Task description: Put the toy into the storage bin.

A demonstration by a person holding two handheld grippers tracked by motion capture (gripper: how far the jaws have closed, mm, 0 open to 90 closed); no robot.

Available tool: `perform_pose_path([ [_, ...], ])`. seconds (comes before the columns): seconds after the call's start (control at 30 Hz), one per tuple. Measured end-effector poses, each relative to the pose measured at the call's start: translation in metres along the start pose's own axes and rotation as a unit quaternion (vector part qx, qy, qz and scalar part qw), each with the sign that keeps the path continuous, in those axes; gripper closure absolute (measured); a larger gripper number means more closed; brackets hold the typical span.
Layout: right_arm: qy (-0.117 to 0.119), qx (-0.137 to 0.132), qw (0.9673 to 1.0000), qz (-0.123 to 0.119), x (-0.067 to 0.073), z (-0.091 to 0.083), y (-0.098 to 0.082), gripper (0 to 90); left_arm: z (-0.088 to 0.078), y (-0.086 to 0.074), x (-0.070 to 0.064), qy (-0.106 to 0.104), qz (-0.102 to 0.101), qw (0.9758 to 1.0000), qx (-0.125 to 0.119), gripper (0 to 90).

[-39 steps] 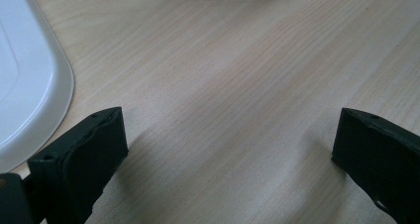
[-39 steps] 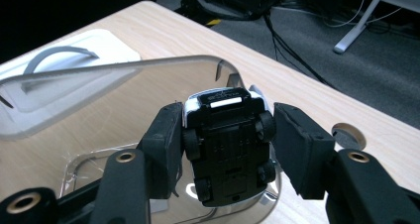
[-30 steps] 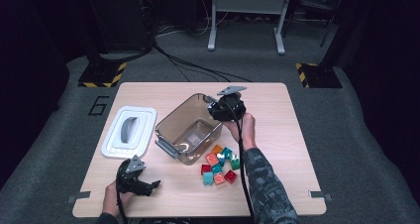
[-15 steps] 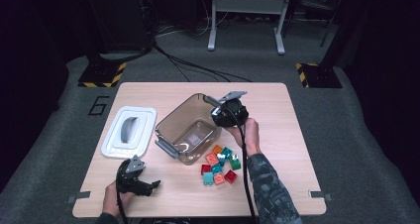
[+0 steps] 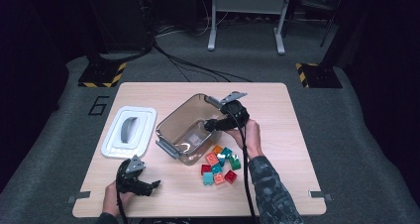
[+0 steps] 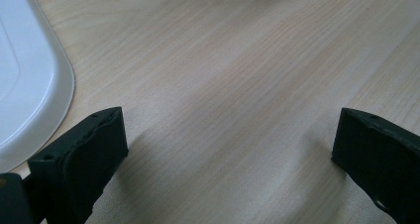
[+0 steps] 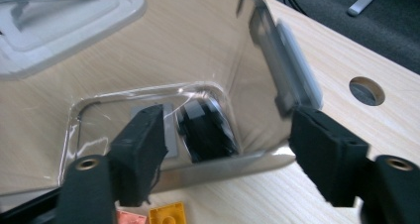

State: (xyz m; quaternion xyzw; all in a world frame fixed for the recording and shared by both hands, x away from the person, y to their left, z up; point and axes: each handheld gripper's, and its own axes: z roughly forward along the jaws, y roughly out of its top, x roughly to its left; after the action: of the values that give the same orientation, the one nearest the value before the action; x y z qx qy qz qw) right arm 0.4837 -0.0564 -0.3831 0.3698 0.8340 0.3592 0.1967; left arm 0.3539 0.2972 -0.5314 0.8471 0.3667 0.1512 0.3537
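Left hand-held gripper [image 5: 148,187]: you rest it at the worktop's near edge, jaws spread wide, nothing but bare wood between them.
Worktop [image 5: 277,115]: light wood, carrying everything here.
Bricks [image 5: 219,164]: a loose coloured pile sits just beside the container's near right corner, waiting for you.
Right hand-held gripper [image 5: 207,126]: your jaws have just been opening over the container's rim; nothing is between them now.
What changed: a dark block [image 7: 205,130] lies on the container floor, apparently just released.
Clear container [image 5: 171,125]: open, mid-worktop, holding that block.
Lid [image 5: 130,131]: white, well left of the container, out of your path.
In the way: the container's near wall stands between pile and floor.
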Motion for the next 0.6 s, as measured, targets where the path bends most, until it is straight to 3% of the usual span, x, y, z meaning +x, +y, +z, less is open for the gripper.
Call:
perform_pose_path([
  [0.2,-0.004,-0.014,0.9997,0.021,-0.002,-0.019,-0.008,18.4,0.000,0.000,0.000,0.000,0.000,1.0000,0.000,0.4],
  [0.37,-0.007,-0.023,0.9993,0.029,-0.009,-0.036,-0.024,14.5,0.000,0.000,0.000,0.000,0.000,1.0000,0.000,0.4],
  [0.6,-0.014,-0.006,0.9985,0.052,-0.013,-0.044,-0.057,3.6,0.000,0.000,0.000,0.001,0.000,1.0000,0.000,0.4],
])
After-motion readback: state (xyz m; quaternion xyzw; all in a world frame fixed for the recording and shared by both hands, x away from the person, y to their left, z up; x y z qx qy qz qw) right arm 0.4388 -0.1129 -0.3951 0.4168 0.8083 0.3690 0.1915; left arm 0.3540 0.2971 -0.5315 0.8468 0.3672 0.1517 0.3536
